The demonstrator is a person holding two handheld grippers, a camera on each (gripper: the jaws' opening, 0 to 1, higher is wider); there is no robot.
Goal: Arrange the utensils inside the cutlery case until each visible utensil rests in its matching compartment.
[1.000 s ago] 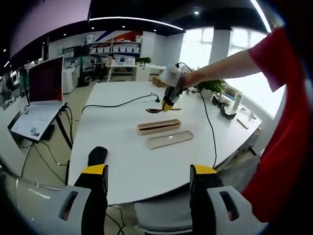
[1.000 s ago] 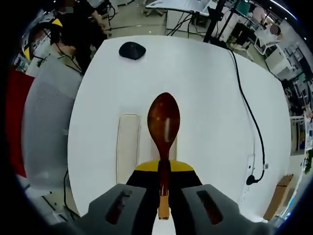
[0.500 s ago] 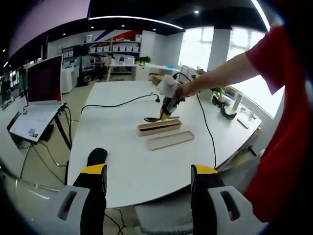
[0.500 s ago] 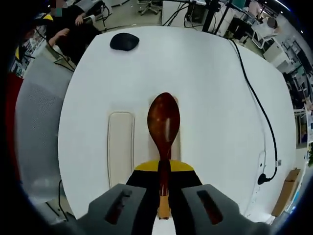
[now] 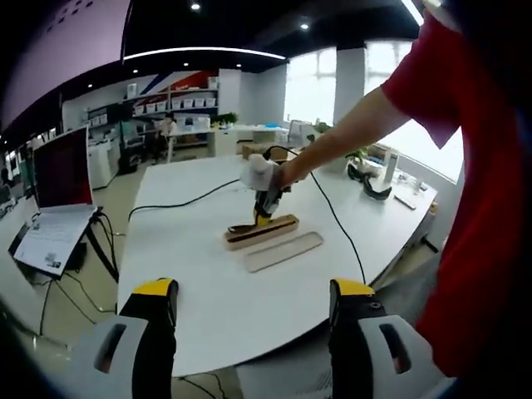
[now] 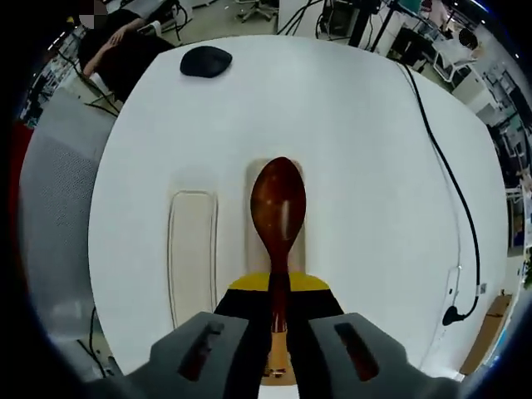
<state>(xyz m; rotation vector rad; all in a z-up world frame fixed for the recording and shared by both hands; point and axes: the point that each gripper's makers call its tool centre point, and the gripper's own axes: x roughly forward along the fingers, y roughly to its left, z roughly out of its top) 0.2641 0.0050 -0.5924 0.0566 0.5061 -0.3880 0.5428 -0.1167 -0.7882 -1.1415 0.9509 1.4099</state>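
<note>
Over the last second we have lowered the right gripper [image 6: 278,332] from above the table to the cutlery case [image 5: 261,232]; in the left gripper view the spoon [image 6: 278,208] now sits at the case's rim rather than clear of it. In the right gripper view the case has drawn directly beneath the spoon bowl, with the lid [image 6: 192,249] lying just beside it, to the left of our jaws. We judge placement close but not complete.

The right tongs are clamped on the spoon handle. The left gripper [image 5: 253,332] stands wide, holding nothing, well back from the case.

The spoon is dark reddish-brown and glossy, with an oval bowl and a lighter handle end.
</note>
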